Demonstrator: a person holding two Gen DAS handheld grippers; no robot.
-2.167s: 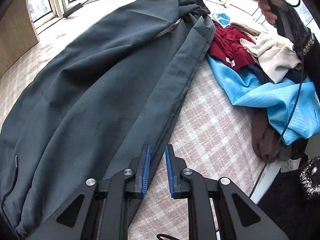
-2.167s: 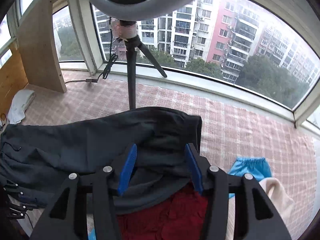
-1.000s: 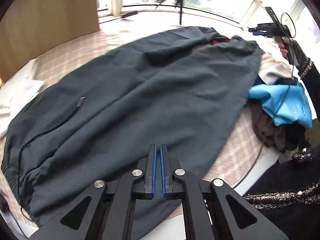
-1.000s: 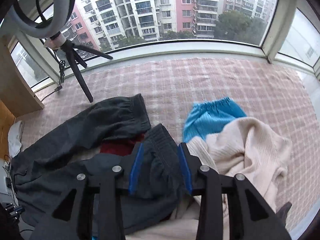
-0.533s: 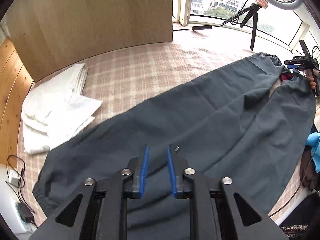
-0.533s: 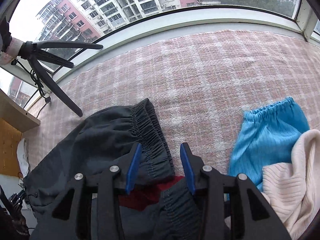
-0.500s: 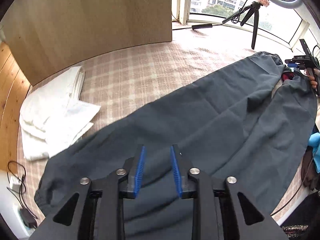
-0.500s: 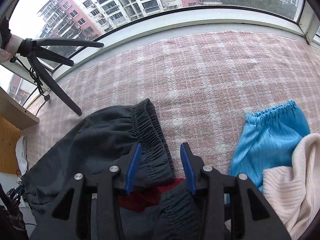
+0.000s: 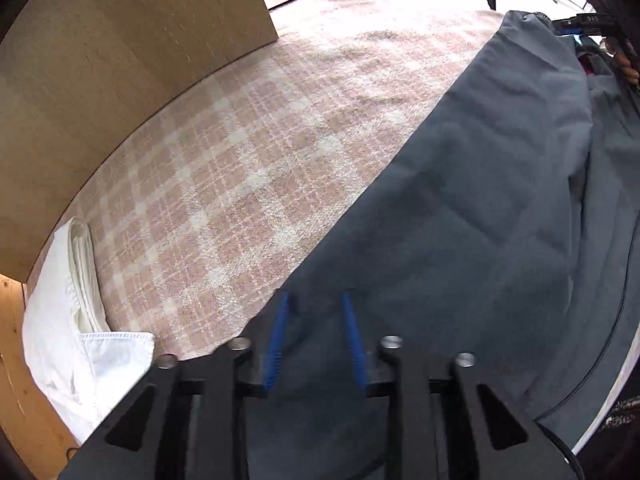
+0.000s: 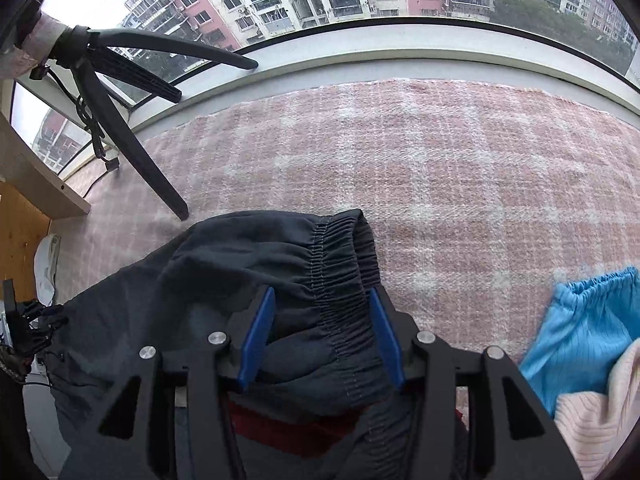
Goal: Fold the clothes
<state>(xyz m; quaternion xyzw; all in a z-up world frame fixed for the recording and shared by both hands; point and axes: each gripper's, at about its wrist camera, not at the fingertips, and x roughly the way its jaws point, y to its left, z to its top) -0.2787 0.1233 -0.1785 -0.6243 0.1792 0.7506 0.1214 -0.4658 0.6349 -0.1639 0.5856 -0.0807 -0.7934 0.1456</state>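
Observation:
Dark grey trousers lie stretched across the pink checked blanket. My left gripper is open, low over the trousers near their left edge. In the right wrist view my right gripper is open, its blue pads either side of the gathered elastic cuff of a trouser leg. Whether the pads touch the cloth I cannot tell. A dark red garment shows under the leg.
A folded white cloth lies at the left by a wooden panel. A blue garment and a cream knit lie at the right. A black tripod stands by the window sill.
My left gripper has dropped lower and closer to the trousers' left edge, with its jaws a little wider. My right gripper has moved closer over the elastic cuff.

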